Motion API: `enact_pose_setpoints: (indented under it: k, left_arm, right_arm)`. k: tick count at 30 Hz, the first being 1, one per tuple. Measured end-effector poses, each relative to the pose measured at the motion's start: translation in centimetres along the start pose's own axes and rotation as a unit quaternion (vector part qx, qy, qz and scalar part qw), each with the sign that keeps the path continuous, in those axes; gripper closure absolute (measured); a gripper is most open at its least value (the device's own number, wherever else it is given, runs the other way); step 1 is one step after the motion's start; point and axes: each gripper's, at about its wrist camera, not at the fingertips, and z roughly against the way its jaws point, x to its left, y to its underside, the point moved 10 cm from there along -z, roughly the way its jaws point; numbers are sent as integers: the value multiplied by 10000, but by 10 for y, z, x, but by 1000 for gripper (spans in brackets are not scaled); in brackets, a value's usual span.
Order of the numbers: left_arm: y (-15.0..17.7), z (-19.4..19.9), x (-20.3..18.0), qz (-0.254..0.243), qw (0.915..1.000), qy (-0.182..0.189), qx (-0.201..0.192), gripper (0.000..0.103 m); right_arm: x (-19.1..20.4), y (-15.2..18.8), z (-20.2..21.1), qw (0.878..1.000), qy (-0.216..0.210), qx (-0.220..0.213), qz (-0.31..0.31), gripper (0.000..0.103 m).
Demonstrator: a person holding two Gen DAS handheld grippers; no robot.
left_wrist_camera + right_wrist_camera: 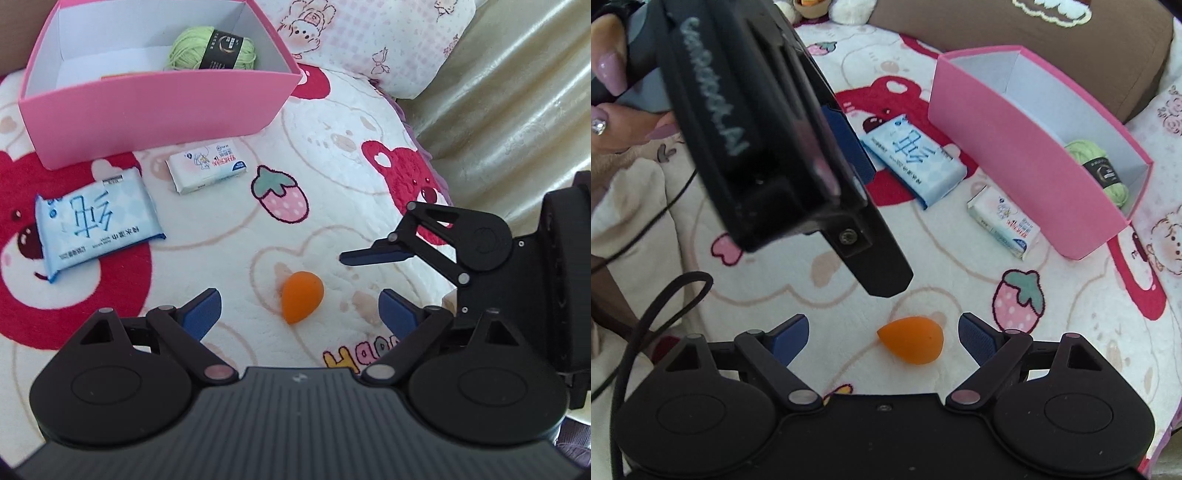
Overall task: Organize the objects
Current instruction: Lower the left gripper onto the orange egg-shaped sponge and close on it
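Note:
An orange teardrop sponge (302,301) (912,339) lies on the bear-print blanket (343,122). My left gripper (301,314) hangs over it, open, its blue pads either side of the sponge and apart from it. My right gripper (884,330) is also open around the sponge from another side, not touching it. A blue wipes pack (96,221) (916,158) and a small white tissue pack (207,171) (1004,225) lie in front of the pink box (147,107) (1015,147). A green yarn ball (212,48) (1100,166) sits inside the box.
A pink-print pillow (388,44) and a brown cushion (1034,29) border the blanket. Beige fabric (517,110) runs along the right edge. A black cable (646,314) trails at the left. A hand (613,74) holds the left gripper's body, which fills the upper left of the right wrist view.

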Motion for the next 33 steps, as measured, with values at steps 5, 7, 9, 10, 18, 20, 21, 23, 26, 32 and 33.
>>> enact_pose_setpoints:
  k: [5, 7, 9, 10, 18, 20, 21, 23, 26, 32, 33]
  left_arm:
    - [11, -23, 11, 303, 9995, 47, 112, 12]
    - [13, -30, 13, 347, 9994, 59, 57, 13]
    - [15, -34, 13, 318, 9994, 91, -22, 13]
    - [16, -36, 12, 305, 9995, 98, -57, 13]
    - [27, -66, 7, 511, 9980, 208, 295, 29]
    - [29, -71, 9, 554, 9978, 195, 312, 34]
    - [30, -74, 11, 605, 9974, 206, 330, 36]
    - [32, -79, 13, 722, 9965, 244, 353, 41]
    - [34, -86, 17, 834, 9955, 273, 350, 47]
    - [27, -95, 23, 1023, 9935, 466, 188, 57]
    - [26, -96, 22, 998, 9937, 485, 148, 59]
  right_arm:
    - [-4, 7, -13, 9999, -58, 91, -87, 18]
    - [-6, 9, -15, 9998, -45, 105, -162, 18]
    - [-9, 11, -16, 9996, -27, 105, -242, 18]
    - [-10, 12, -17, 9995, -25, 116, -293, 18]
    - [-22, 15, -31, 9974, -106, 143, -691, 21]
    - [-26, 16, -35, 9966, -103, 202, -792, 20]
    - [-28, 18, -36, 9959, -136, 249, -858, 20]
    - [-30, 20, -40, 9941, -218, 318, -1018, 20]
    - [-33, 24, -49, 9919, -207, 488, -1156, 21]
    - [-39, 28, -59, 9864, -276, 587, -1509, 41]
    - [-41, 28, -58, 9853, -283, 556, -1588, 44]
